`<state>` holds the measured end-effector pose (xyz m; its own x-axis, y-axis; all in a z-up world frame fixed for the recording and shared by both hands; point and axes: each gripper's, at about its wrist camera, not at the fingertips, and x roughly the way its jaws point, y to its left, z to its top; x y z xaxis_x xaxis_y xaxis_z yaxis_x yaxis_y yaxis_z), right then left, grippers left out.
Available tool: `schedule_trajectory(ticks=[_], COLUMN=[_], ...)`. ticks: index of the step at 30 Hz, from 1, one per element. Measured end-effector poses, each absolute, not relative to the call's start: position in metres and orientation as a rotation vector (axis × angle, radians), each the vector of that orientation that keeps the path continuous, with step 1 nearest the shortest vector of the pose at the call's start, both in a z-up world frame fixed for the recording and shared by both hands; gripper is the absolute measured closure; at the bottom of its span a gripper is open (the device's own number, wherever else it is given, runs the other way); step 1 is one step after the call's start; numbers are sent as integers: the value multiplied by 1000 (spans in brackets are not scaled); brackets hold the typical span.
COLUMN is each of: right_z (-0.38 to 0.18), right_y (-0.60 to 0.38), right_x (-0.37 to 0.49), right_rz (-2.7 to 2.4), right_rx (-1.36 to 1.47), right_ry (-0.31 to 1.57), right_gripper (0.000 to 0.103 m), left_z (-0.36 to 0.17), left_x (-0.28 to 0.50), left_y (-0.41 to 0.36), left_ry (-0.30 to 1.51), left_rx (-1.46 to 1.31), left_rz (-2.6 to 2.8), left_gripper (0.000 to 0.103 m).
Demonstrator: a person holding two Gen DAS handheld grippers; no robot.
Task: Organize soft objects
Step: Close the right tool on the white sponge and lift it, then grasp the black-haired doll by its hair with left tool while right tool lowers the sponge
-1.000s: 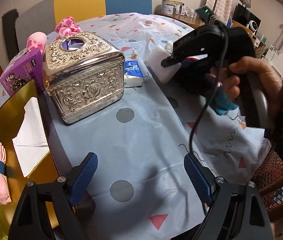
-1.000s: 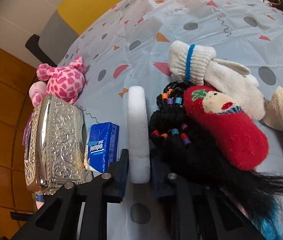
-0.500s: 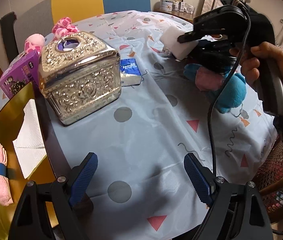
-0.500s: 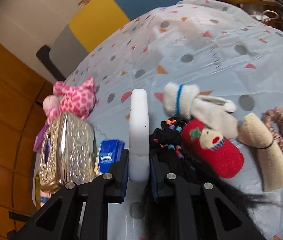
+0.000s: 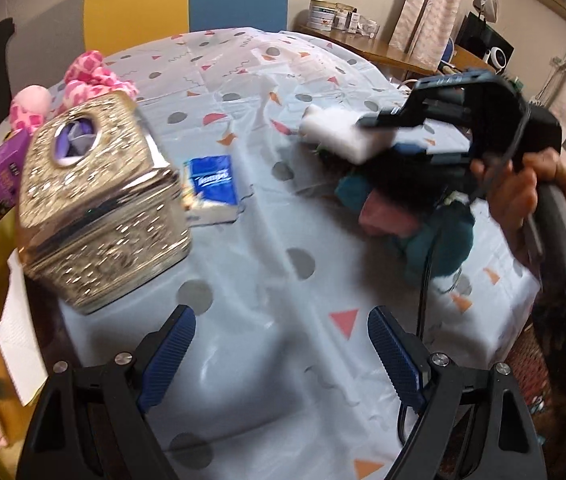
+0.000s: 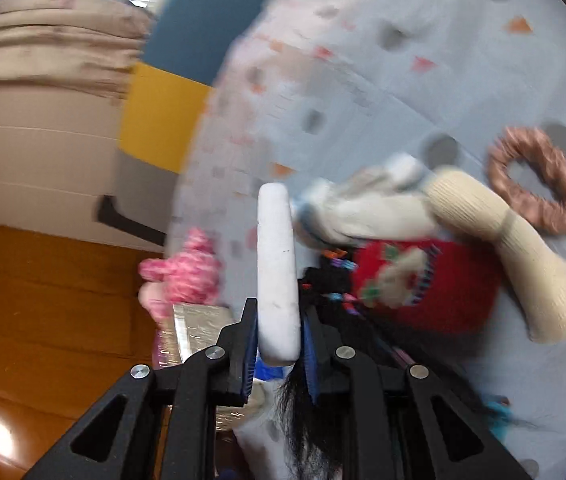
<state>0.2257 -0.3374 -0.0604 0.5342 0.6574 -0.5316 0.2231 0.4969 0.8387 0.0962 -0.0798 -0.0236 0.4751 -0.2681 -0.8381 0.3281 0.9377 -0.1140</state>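
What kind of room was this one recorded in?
Probably a home living or dining room: a table under a patterned plastic cloth, curtains by a window, and a wooden sideboard holding tins.

We see a counter (image 5: 243, 264) under a pale dotted cloth, bearing a silver box (image 5: 95, 216), blue tissue pack (image 5: 213, 178), pink plush (image 5: 91, 80), red sock (image 6: 423, 284), cream sock (image 6: 515, 248), white glove (image 6: 363, 212) and scrunchie (image 6: 539, 184)

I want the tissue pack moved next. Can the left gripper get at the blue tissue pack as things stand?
Probably yes. The left gripper is open and empty, and the blue tissue pack lies flat on the tablecloth ahead, its near and right sides clear. Only the silver tissue box crowds its left edge.
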Motion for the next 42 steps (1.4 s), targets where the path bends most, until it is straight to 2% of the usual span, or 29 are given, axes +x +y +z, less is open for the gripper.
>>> schedule_trajectory(ticks=[2,5,7,9,14,20,27,38,40,41,42], right_z=[-68,-59,-51,-43,-17,-13,-4,-3,-4,-4,-4], right_y=[-331,-325,-327,-329,-324,-316,-348,-359,-357,-356,-355], right_x=[231,234,234,229,223,225,213,212,213,214,215], right_rz=[343,332,327,317,298,328,234,217,212,212,210], right_rx=[1059,984,965,942,827,783,863,905,892,885,879], right_ry=[1077,1077,1052,1011,882,881,773,754,762,765,770], right_gripper=[80,74,66,61,60,60,60,59,59,59,59], left_z=[-22,-22,-23,-24,-28,-26,-24,-41,-49,-54,-58], left_x=[102,108,111,113,117,130,167,234,247,254,257], left_y=[-85,-91,-93,-94,-96,-99,-122,-172,-177,-179,-179], left_ry=[1017,1013,1011,1016,1024,1033,1097,1169,1185,1197,1207], left_rx=[50,44,46,44,56,23,-142,-291,-290,-291,-297], left_rz=[-375,-385,-387,-389,-387,-396,-477,-437,-410,-394,-390], left_gripper=[14,14,14,14,14,14,28,26,29,40,62])
